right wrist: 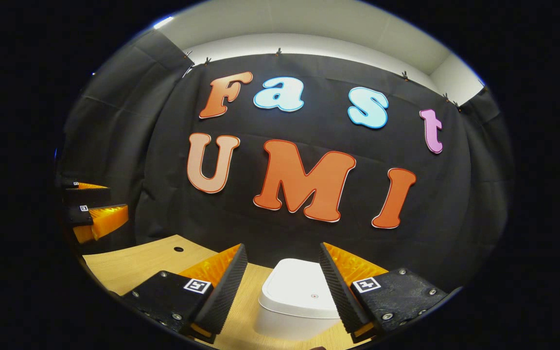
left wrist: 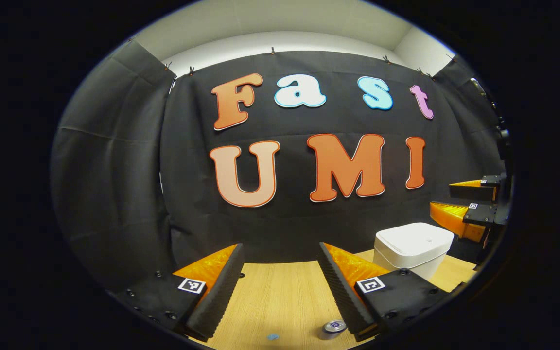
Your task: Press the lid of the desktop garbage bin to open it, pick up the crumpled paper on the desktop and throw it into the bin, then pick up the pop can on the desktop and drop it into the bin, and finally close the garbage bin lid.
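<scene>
Your right gripper [right wrist: 282, 287] hovers over the closed bin [right wrist: 299, 301], jaws spread (touching nothing). Your left gripper [left wrist: 280, 287], jaws equally spread, has the pop can [left wrist: 333, 328] on the table [left wrist: 280, 301] at 5 o'clock.

Left gripper [left wrist: 280, 287]: fingers spread wide apart at the bottom of the view, nothing between them, held above the counter.

Counter [left wrist: 280, 296]: light wood grain, bare between the fingers; a small blue spot [left wrist: 273, 336] near the bottom edge.

Pop can [left wrist: 333, 328]: upright, seen from above, silver top, just beside the inner edge of the right-hand finger [left wrist: 341, 291].

Garbage bin [left wrist: 413, 250]: white, rounded, lid closed; stands on the counter to the right, near the black cloth wall.

Right gripper [left wrist: 460, 199]: at the far right edge, above and beside the bin, fingers apart, not touching the lid.
</scene>
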`<state>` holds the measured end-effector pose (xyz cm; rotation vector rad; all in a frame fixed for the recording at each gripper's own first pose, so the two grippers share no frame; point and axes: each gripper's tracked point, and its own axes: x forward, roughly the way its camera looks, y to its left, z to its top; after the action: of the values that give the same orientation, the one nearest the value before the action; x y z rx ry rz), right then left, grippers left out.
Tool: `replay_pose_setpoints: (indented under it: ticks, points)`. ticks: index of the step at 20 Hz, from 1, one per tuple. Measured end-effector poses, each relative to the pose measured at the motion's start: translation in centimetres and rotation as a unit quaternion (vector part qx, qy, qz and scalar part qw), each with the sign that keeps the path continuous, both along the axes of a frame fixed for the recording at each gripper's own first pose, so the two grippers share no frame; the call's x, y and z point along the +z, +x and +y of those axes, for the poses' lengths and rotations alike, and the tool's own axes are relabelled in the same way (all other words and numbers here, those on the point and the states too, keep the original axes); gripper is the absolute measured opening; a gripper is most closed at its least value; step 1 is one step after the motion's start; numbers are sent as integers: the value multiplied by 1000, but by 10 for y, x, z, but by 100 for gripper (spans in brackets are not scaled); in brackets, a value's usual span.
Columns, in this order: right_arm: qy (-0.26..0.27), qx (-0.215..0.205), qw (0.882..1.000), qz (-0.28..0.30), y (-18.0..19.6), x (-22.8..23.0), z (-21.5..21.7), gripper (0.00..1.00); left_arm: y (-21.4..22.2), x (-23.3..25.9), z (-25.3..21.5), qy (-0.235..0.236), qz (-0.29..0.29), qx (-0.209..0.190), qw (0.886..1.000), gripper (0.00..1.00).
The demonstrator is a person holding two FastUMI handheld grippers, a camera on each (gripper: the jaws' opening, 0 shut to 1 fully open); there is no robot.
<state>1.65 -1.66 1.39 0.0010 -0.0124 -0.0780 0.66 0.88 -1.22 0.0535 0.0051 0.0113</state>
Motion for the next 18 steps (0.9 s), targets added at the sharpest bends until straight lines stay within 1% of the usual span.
replay_pose_setpoints:
  ticks: [2,3,4,5,6,7,8,9,10,11,12,13,15,17,18]
  points:
    - [5,0,1000,-9,2,4,-5,83,-2,-2,3,2,2,8,1000,99]
    - [7,3,1000,-12,5,5,-5,78,-3,-1,4,2,3,12,1000,97]
    - [9,11,1000,-10,8,5,-4,76,-4,-1,5,3,2,14,1000,97]
    - [7,19,1000,-6,10,4,-2,70,-5,-1,6,3,2,17,1000,97]
    - [2,21,1000,-2,12,2,-4,68,-6,-2,7,3,2,20,1000,97]
    - [-3,22,1000,-1,13,1,-7,53,-7,-2,8,4,2,23,1000,97]
    - [-5,24,1000,1,14,0,-8,53,-7,-2,10,4,2,27,1000,96]
    - [-3,26,1000,3,16,-1,-8,36,-8,-1,12,4,2,30,1000,96]
    - [1,25,1000,3,19,-1,-9,34,-10,-2,14,4,2,34,999,96]
    - [7,26,1000,3,21,-3,-11,27,-11,-2,16,3,3,37,999,98]
    - [12,21,1000,3,23,-3,-15,17,-12,-3,17,2,4,40,999,96]
    - [16,15,1000,6,26,-4,-19,4,-12,-2,18,2,4,44,999,96]
    - [28,20,999,18,32,-12,-21,1,-14,-4,23,2,5,51,999,96]
    - [29,11,999,30,38,-19,-31,1,-16,-6,26,1,7,58,998,99]
    - [31,13,999,38,41,-24,-33,1,-16,-6,28,1,7,62,998,97]
